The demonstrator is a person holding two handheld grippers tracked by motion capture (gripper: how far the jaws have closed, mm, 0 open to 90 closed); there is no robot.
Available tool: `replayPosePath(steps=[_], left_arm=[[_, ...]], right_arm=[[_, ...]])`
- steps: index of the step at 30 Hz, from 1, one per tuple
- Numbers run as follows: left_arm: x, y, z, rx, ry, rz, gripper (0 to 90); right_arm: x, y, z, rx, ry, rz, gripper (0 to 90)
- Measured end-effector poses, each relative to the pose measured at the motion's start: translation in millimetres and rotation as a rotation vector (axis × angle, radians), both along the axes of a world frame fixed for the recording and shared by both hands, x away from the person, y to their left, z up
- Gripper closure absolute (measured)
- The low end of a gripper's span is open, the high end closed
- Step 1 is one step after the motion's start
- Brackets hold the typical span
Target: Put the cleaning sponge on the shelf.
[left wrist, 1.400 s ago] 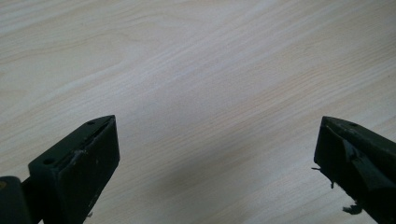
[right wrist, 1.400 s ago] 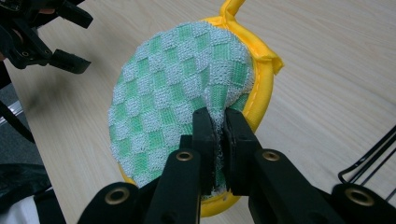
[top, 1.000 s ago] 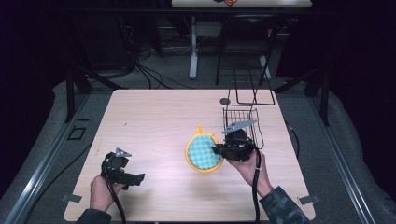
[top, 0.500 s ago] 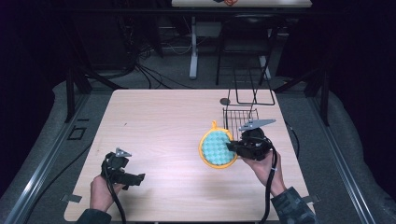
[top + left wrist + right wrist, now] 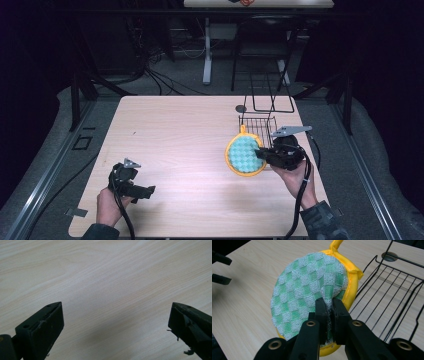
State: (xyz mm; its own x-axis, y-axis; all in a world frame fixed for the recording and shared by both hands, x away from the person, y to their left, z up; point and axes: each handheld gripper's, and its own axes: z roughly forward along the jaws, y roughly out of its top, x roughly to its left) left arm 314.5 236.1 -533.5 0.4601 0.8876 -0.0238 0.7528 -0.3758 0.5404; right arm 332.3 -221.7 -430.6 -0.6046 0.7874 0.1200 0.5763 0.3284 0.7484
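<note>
Jaws of our right gripper [image 5: 327, 312] pinch the pot holder [image 5: 312, 290] — we've carried it rightward, now beside the wire basket [image 5: 260, 125], likely next stop; left gripper [image 5: 115, 322] spread, idle.

Right gripper [image 5: 328, 305]: fingers [image 5: 321, 312] pinched on near edge of green-checked, yellow-rimmed pad [image 5: 312, 287], held above desk [image 5: 244, 282]. Black wire rack [image 5: 392, 287] right of fingers, just beside pad.
</note>
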Motion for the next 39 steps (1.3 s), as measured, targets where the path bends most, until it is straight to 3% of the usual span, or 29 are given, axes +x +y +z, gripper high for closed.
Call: replayPosePath(steps=[22, 39], left_arm=[[0.2, -0.8, -0.3, 0.001, 0.002, -0.001, 0.3], [0.6, -1.1, -1.1, 0.005, 0.002, -0.001, 0.3]], right_arm=[[9.0, -43.6, 1.3, -0.011, -0.024, -0.125, 85.1], [26.8, -49.2, -5.3, -0.044, -0.031, -0.171, 85.1]])
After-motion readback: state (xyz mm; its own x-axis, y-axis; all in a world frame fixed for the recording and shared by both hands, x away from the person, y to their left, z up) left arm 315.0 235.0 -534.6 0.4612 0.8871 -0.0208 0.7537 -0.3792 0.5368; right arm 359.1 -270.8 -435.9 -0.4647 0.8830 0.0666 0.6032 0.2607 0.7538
